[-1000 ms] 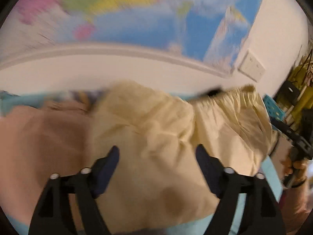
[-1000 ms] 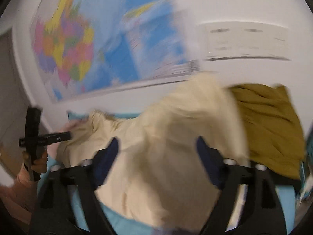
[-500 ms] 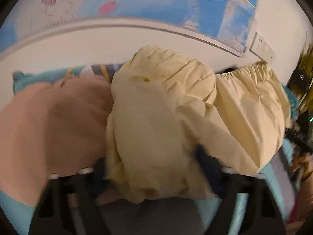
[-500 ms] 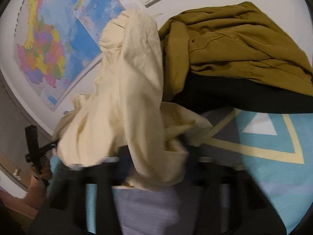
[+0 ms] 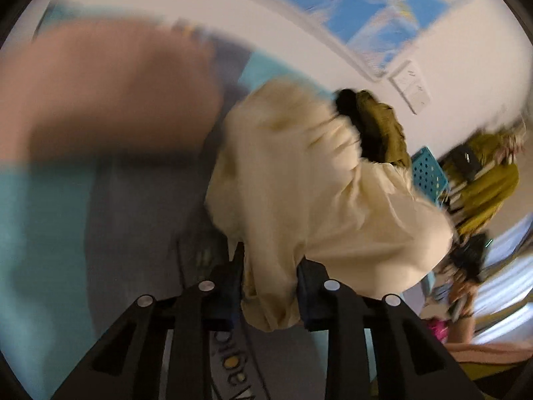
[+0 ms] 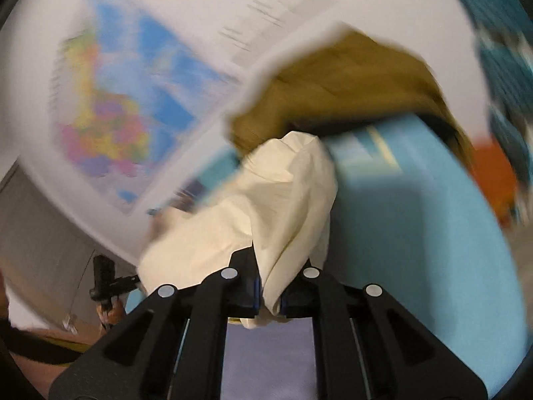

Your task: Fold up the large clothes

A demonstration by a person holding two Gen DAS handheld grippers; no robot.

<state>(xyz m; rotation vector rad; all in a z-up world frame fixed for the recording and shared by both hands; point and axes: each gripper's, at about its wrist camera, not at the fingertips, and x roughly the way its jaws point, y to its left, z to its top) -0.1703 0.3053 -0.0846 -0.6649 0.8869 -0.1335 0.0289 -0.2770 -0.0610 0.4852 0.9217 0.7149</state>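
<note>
A crumpled cream garment lies bunched on the blue mat. In the left wrist view my left gripper is closing, and a thick fold of the cream cloth is squeezed between its pads. The right wrist view shows the same cream garment rising from my right gripper, whose jaws are closing tight on a thin pinch of it. The left gripper's handle, held in a hand, shows beyond the cloth at the lower left. Both views are motion-blurred.
An olive garment over dark cloth lies against the wall behind the cream one; olive garment too. A pink cloth covers the mat's left. A teal perforated basket stands at the right. A map hangs on the wall.
Both grippers dropped toward the mat and went from wide open to closed on the cream garment. Both views rolled, and the cloth is now gathered in a tighter bunch.
</note>
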